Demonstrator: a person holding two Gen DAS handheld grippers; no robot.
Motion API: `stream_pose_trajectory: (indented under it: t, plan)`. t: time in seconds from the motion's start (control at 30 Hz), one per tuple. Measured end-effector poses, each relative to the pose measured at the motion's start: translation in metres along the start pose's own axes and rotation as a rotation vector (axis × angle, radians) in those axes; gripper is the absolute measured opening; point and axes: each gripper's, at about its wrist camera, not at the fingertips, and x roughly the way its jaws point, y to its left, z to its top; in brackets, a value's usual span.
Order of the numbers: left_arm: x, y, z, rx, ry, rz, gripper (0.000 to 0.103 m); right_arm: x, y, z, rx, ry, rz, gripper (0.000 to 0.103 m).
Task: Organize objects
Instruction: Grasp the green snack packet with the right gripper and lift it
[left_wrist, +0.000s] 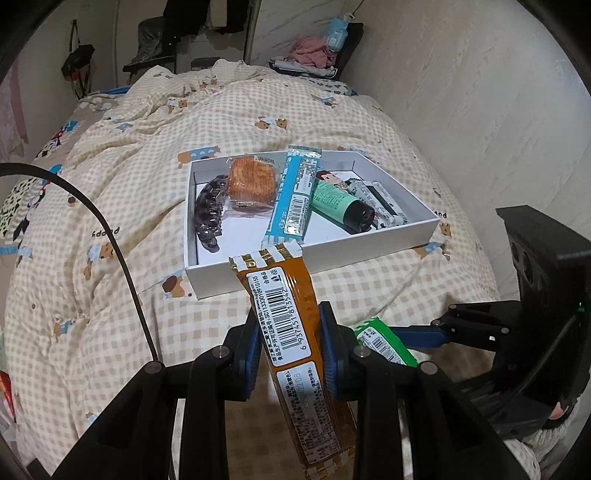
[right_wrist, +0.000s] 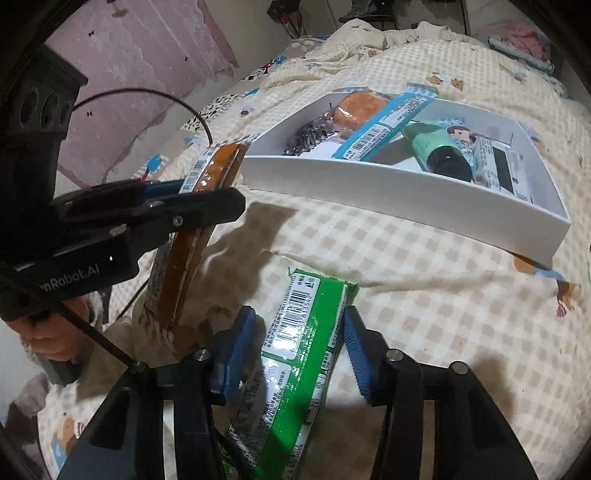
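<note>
In right view only: green bar (right_wrist: 295, 369) between open pads (right_wrist: 356, 347).

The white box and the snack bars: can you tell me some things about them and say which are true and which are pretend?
1. The left gripper holds an orange snack bar. True.
2. The white box sits on a wooden table. False: it sits on a checked bedspread.
3. The green snack bar lies inside the box. False: it is outside, between the right gripper fingers.
4. A blue snack bar is in the box. True.
</note>
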Motion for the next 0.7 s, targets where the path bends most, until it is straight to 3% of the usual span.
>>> stream_pose_trajectory:
  t: [0.17,0.27,0.3,0.53,0.7]
  plan:
    - [-0.003,0.001,0.001,-0.002,-0.011,0.002,0.031,-0.016,-0.010,-0.003,0.039,-0.071,0.098,0.035]
    - [-0.007,0.000,0.003,0.011,-0.037,0.018,0.031,-0.025,-0.016,0.006,0.031,-0.125,0.263,0.033]
    - [-0.008,0.000,0.004,0.018,-0.049,0.025,0.031,-0.031,-0.019,0.007,0.036,-0.147,0.279,0.032]
    - [-0.020,0.003,0.036,-0.012,-0.170,0.044,0.031,-0.080,-0.035,0.029,0.018,-0.334,0.258,0.031]
    - [-0.021,0.003,0.068,-0.056,-0.207,-0.022,0.031,-0.099,-0.041,0.055,0.033,-0.422,0.173,0.030]
